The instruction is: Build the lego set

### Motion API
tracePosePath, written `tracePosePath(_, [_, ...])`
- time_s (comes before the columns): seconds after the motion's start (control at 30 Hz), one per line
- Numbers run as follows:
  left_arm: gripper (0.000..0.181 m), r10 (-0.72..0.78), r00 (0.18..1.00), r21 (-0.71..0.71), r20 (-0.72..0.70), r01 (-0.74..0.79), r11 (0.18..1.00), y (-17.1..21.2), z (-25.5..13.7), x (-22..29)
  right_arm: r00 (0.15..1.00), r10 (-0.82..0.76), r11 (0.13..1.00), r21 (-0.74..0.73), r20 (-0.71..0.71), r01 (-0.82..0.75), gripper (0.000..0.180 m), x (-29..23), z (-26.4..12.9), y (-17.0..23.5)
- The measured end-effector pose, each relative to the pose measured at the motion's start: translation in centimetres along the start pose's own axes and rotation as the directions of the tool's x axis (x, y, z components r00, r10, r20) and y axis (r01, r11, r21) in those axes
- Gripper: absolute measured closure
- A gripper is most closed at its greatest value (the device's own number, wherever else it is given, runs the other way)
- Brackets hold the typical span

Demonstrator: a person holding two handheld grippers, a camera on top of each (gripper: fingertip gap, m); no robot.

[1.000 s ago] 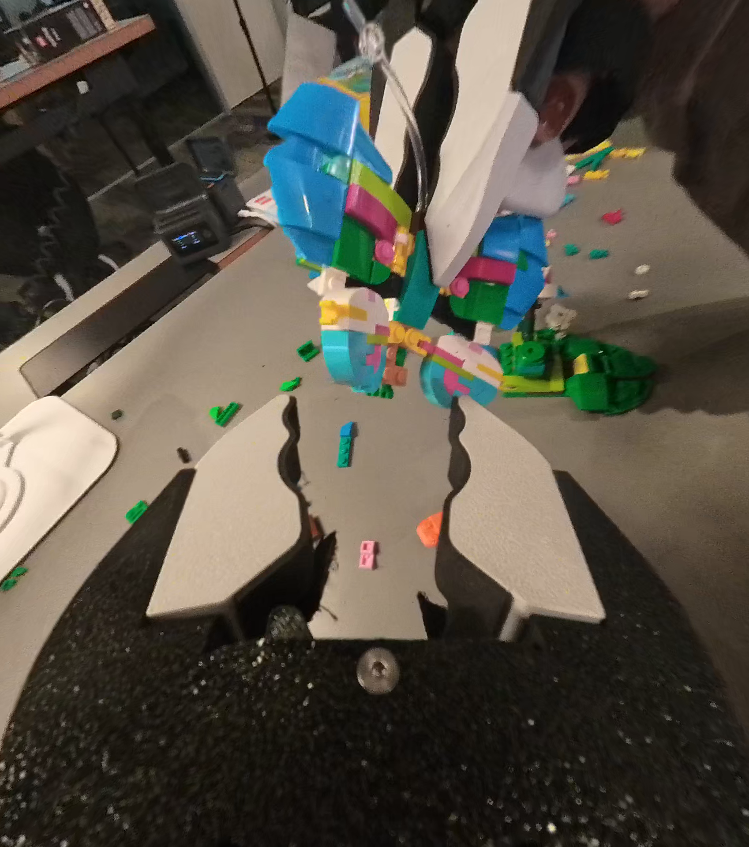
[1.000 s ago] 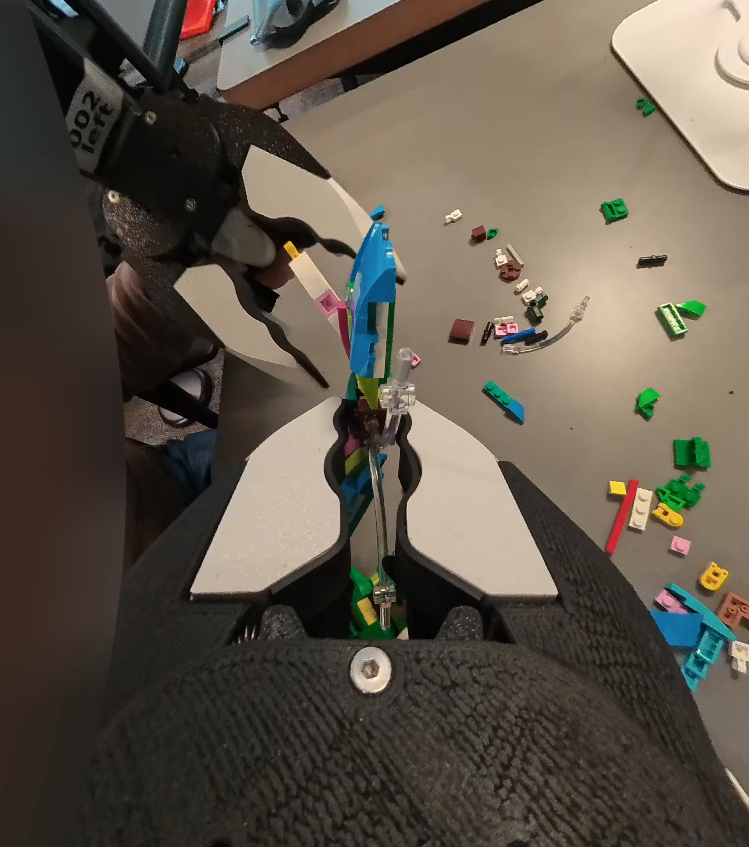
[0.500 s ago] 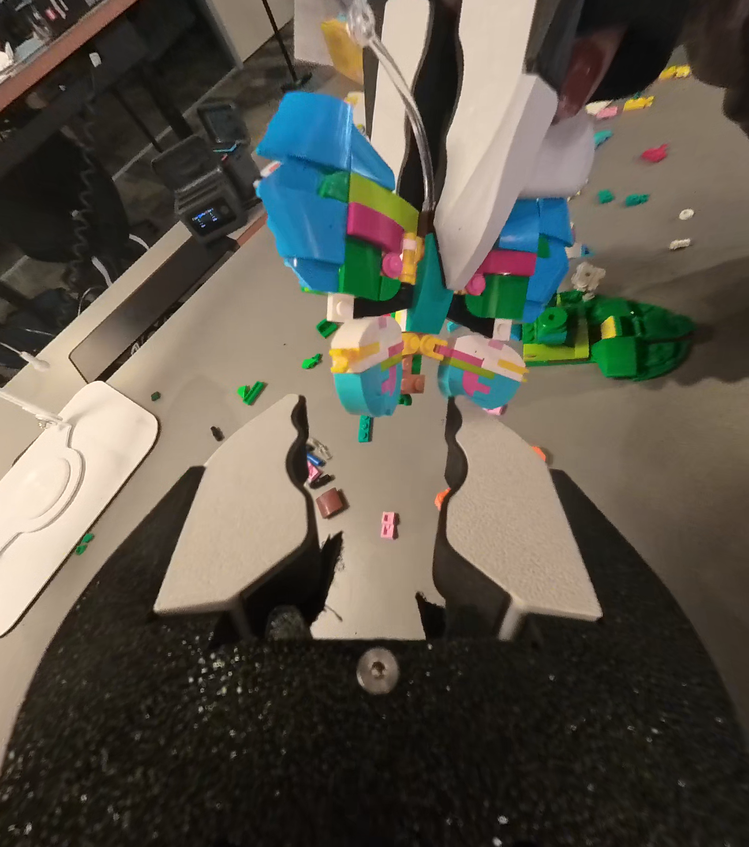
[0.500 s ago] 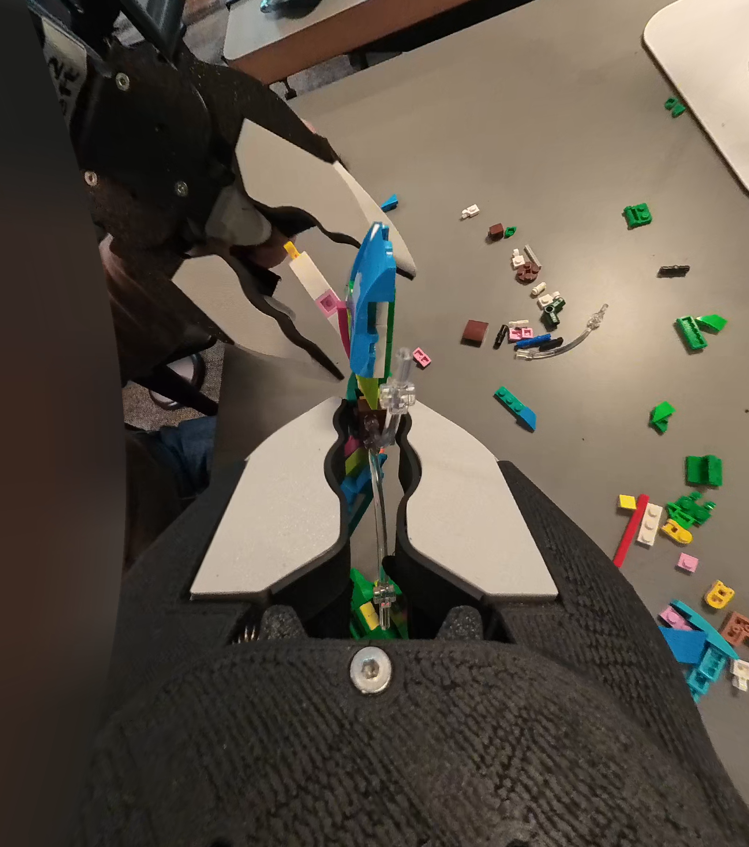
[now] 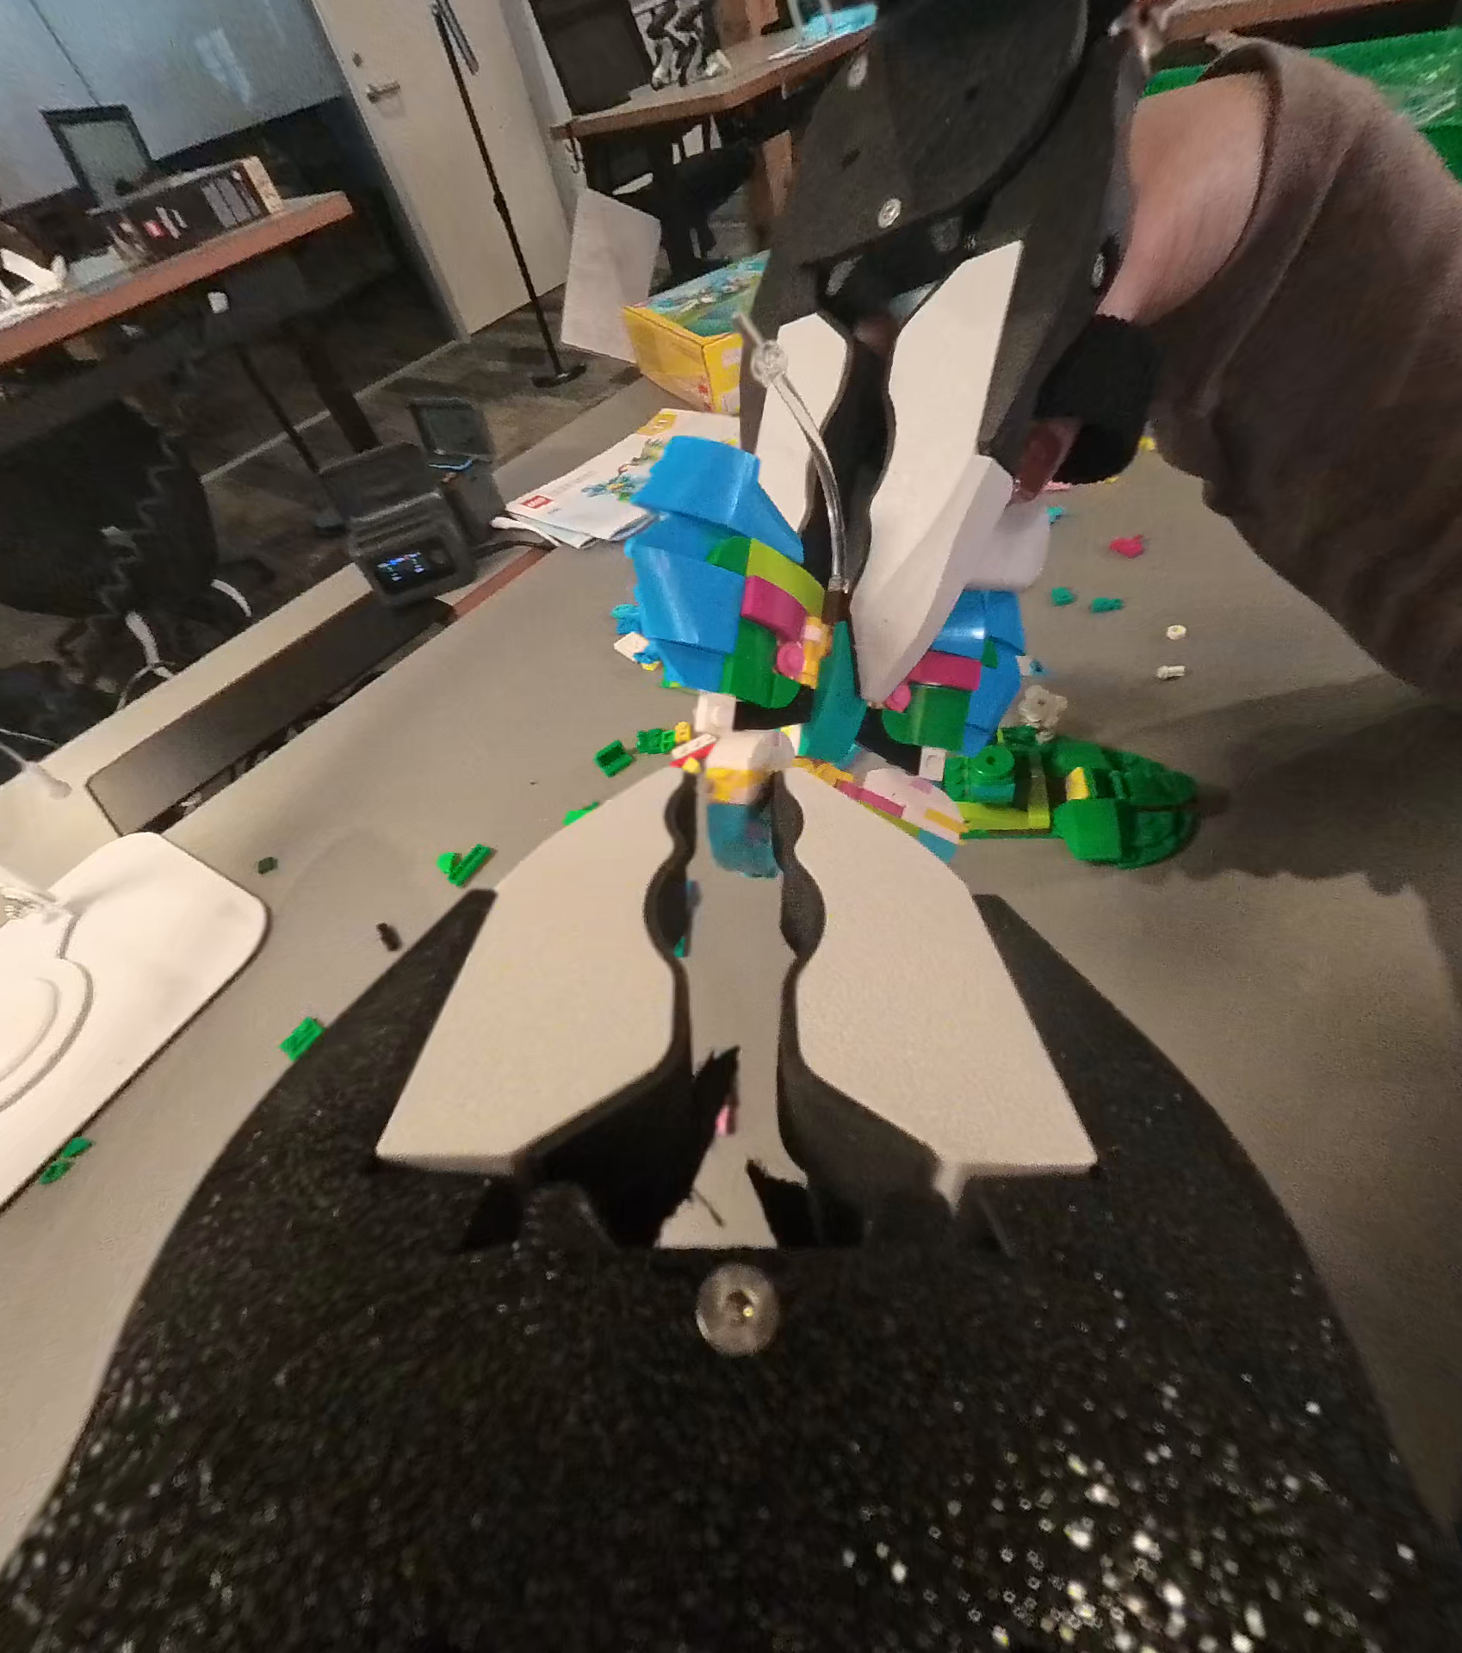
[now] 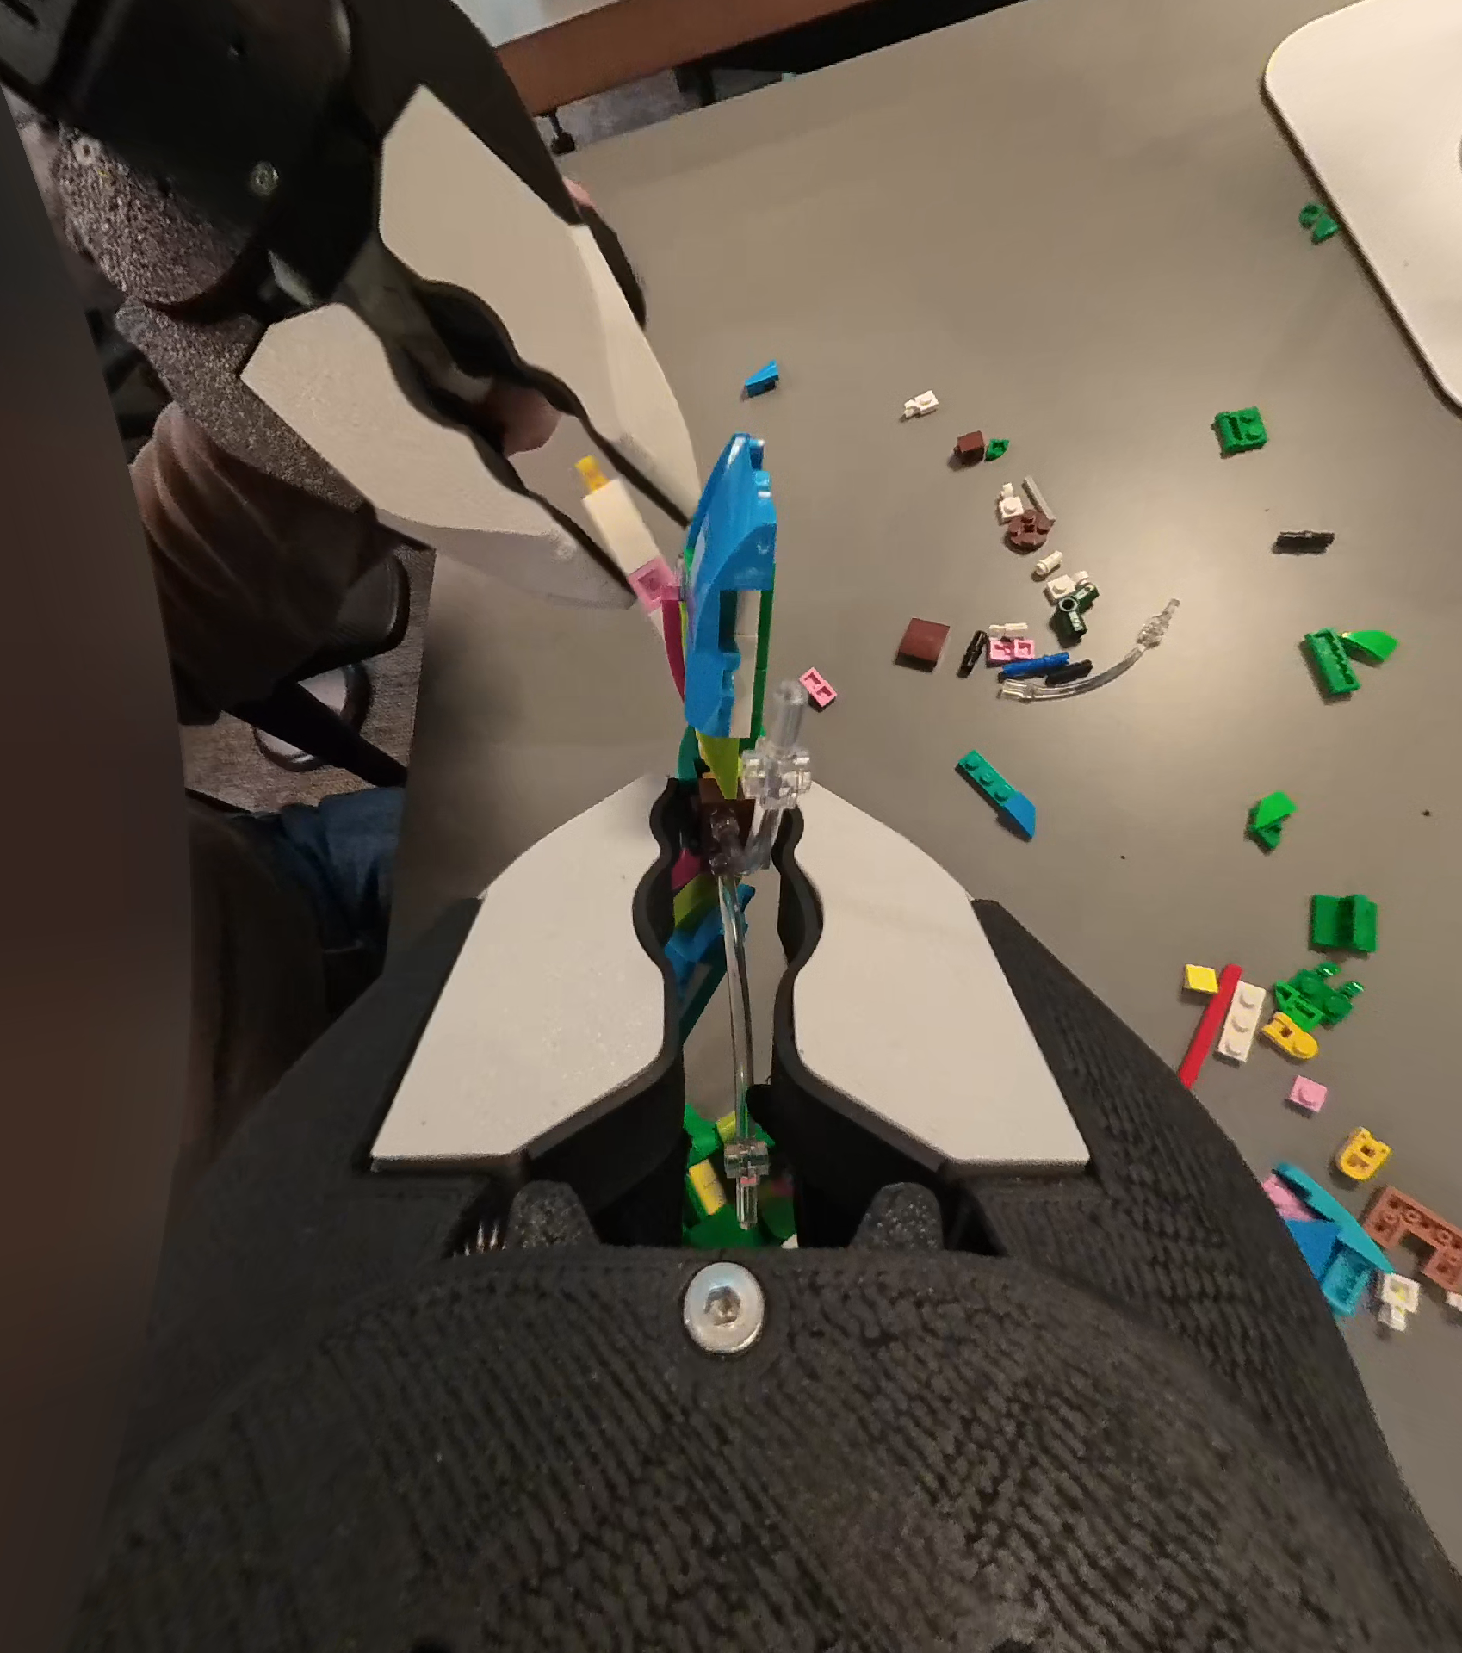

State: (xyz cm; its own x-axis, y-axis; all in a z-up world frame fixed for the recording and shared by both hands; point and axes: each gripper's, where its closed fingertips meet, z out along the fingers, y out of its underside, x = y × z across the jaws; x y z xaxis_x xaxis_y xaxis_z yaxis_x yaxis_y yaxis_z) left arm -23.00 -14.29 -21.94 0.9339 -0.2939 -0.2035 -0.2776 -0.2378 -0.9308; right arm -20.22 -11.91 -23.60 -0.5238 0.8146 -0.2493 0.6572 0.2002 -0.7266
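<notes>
Closing on a lower wing, the left gripper (image 5: 732, 809) has narrowed since a moment ago. The butterfly model (image 5: 732, 608) is held aloft by the clamped right gripper (image 6: 727, 805), above the worktop (image 5: 1246, 1029) and its green base (image 5: 1094, 805), so a two-handed adjustment appears imminent.

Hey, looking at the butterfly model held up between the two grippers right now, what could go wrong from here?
1. The right gripper pinches the butterfly model at its thin middle, next to a clear curved rod; a twist might pop the rod off.
2. The left gripper is closing on a lower wing; squeezing may snap that wing off.
3. The model hangs above the grey table, so a slip would likely drop it among the loose bricks or onto the green base.
</notes>
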Motion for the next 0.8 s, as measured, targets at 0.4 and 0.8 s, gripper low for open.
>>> tracePosePath(0.4, [0.122,0.045,0.994,-0.035,0.095,-0.042,0.999,-0.1,0.1,-0.8,0.998,-0.033,0.999,0.031,-0.046,0.035,0.162,0.2,-1.9,0.0])
tracePosePath(0.8, [0.103,-0.112,0.994,0.034,0.014,0.111,0.993,-0.9,4.9,3.6,0.926,0.077,0.986,0.168,-0.37,-0.015,0.162,3.0,-11.3,1.9])
